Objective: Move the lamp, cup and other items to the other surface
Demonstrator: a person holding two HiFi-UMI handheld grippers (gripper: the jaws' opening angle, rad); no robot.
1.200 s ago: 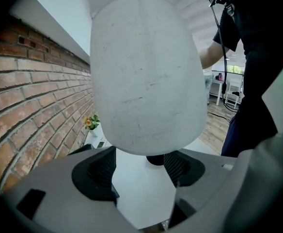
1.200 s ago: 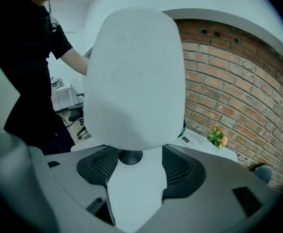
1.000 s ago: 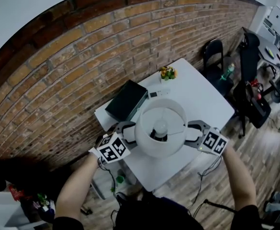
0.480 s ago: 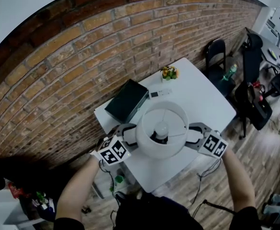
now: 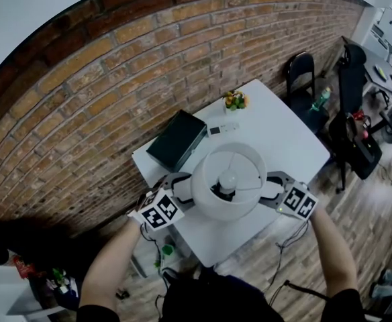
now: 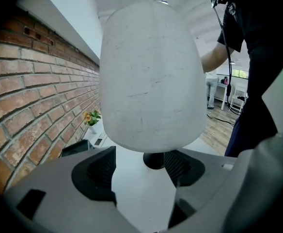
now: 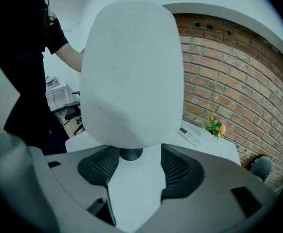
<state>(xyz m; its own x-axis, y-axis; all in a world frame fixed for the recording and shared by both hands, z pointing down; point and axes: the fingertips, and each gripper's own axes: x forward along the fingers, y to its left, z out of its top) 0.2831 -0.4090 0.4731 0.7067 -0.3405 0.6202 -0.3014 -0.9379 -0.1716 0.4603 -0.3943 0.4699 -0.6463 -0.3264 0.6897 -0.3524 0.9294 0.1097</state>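
Our left gripper (image 6: 139, 165) has its jaws spread, the pads pressing on nothing, and our right gripper (image 7: 134, 161) faces it from the opposite side, equally wide. Straight ahead of each, between the two, stands the white fabric drum-shaded lamp on a dark stem (image 5: 227, 182), upright on the white square table (image 5: 283, 139), its stem in line with both gaps; neither hand is nearer. We count one lamp, one black rectangular box (image 5: 177, 139), one small pot of orange flowers (image 5: 235, 101) and one white remote control (image 5: 223, 129).

White-shaded lamp (image 5: 227, 180) upright on dark base on white table (image 5: 283, 136), black box (image 5: 177, 139), remote (image 5: 223, 129), small flower pot (image 5: 235, 100) behind it
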